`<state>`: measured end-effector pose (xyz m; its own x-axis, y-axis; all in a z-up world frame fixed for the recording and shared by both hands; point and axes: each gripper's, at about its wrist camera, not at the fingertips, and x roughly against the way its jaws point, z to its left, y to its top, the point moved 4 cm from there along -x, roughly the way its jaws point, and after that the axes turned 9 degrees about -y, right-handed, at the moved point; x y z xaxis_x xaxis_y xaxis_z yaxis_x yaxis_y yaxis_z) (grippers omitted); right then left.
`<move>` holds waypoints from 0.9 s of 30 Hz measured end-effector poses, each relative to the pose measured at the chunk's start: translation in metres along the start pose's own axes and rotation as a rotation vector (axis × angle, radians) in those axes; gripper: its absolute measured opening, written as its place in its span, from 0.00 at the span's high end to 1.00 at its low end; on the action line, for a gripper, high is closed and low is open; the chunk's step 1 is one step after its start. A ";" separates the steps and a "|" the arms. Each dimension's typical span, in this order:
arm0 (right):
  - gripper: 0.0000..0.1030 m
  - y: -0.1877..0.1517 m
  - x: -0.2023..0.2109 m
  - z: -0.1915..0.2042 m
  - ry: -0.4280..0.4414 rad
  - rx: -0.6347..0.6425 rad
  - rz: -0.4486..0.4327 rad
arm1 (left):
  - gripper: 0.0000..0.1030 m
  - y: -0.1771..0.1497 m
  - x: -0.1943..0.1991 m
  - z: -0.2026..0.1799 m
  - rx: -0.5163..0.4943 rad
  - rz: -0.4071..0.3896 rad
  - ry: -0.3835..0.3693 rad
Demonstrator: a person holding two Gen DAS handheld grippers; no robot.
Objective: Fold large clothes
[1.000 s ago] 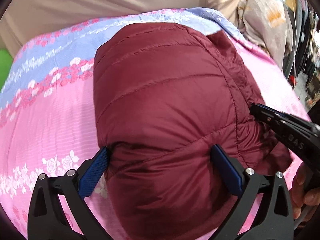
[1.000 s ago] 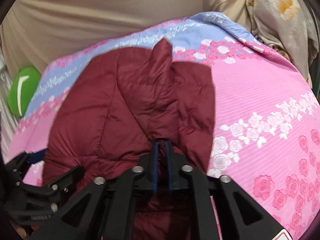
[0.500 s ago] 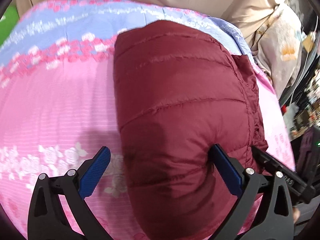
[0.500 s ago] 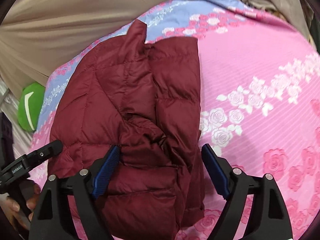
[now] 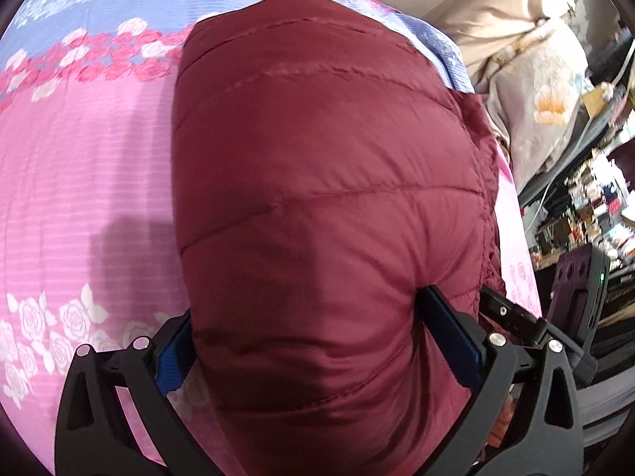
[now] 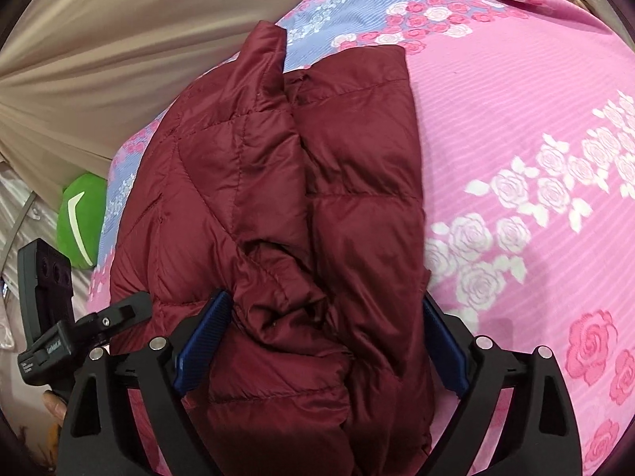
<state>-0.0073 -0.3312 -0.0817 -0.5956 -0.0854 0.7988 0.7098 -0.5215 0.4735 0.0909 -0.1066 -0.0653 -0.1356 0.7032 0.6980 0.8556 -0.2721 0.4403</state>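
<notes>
Dark red quilted puffer jacket (image 5: 325, 206) lay folded into a thick bundle on the bed, over a pink bedsheet w/ white and pink rose bands and a lilac-blue strip (image 5: 79, 166). In left wrist view the bundle showed a smooth quilted panel w/ horizontal stitch lines, running from near edge toward the far end of the bed, closer to the bed's right edge. In right wrist view the same jacket (image 6: 278, 206) showed layered folds, a narrow end poking up at the far side over the lilac strip, a crumpled lump near the gripper.

Left gripper (image 5: 317, 341) was spread wide, blue pads either side of the jacket's near end; fabric bulged between the pads and touched both, left pad partly tucked under the cloth edge. Pads didn't visibly pinch it, so it read as wide apart around the bundle, no grip. Right gripper (image 6: 321, 341) had just been opening, jaws now nearly full wide, jacket folds sitting between the blue pads, not clamped.

Each view caught the other gripper at the side: right one at the right edge of left wrist view (image 5: 516, 317), left one at the left edge of right wrist view (image 6: 103, 317), w/ a bit of a person's hand (image 6: 55, 400) under it.

Bkgd: beige curtain (image 6: 99, 59) at far side, green cushion w/ white stripe (image 6: 79, 222) far left, floral beige blanket (image 5: 543, 99) and cluttered shelves (image 5: 587, 214) at right, blurry.
</notes>
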 end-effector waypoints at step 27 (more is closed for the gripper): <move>0.83 0.036 0.148 0.114 0.013 0.228 -0.527 | 0.61 0.056 0.133 -0.111 -0.533 -0.377 0.090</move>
<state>-0.0267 -0.2661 0.0956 -0.8947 0.1249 0.4289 0.3780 -0.3000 0.8759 0.0650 -0.1013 0.1153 -0.4386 0.7625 0.4757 0.3796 -0.3227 0.8671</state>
